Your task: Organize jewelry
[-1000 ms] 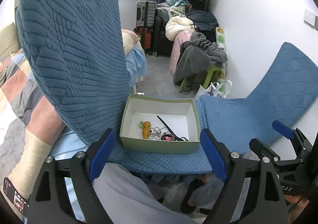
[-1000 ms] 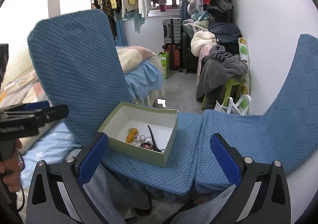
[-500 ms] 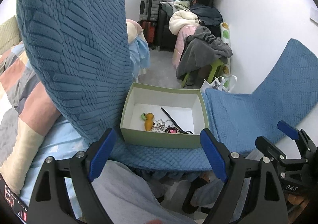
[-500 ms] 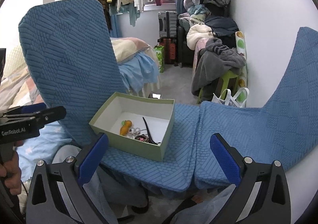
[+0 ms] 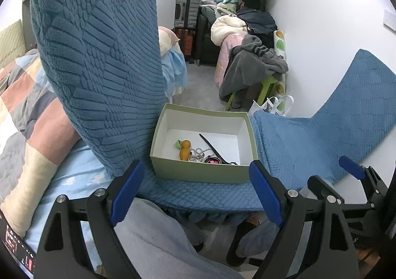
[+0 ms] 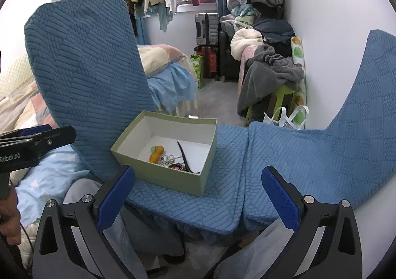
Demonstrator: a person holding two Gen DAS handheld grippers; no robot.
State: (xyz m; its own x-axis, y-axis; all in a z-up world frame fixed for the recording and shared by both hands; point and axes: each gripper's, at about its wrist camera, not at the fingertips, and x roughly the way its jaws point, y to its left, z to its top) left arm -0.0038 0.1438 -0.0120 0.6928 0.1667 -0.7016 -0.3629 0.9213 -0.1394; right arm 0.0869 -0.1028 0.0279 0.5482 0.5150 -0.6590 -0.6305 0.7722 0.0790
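A pale green open box (image 5: 198, 174) (image 6: 173, 180) sits on a blue textured seat cushion (image 5: 198, 195) (image 6: 222, 195). Inside it lie an orange charm (image 5: 185, 150) (image 6: 157, 153), a silver chain (image 5: 196, 155) (image 6: 167, 159), a black hair clip (image 5: 212, 149) (image 6: 184, 156) and a pink-and-black piece (image 5: 213, 160) (image 6: 176, 167). My left gripper (image 5: 198, 190) is open and empty, just short of the box's near wall. My right gripper (image 6: 196, 192) is open and empty, near the box's right front corner. The right gripper also shows at the right edge of the left wrist view (image 5: 354, 175).
A blue chair back (image 5: 99, 68) (image 6: 86, 76) rises left of the box. A second blue cushion (image 6: 309, 155) lies to the right against the white wall. A bed (image 5: 24, 105) lies at left. Clothes piles and suitcases (image 6: 209, 29) stand behind.
Both grippers have moved closer to the box and slightly higher, so the box looks larger. Both stay open and empty.
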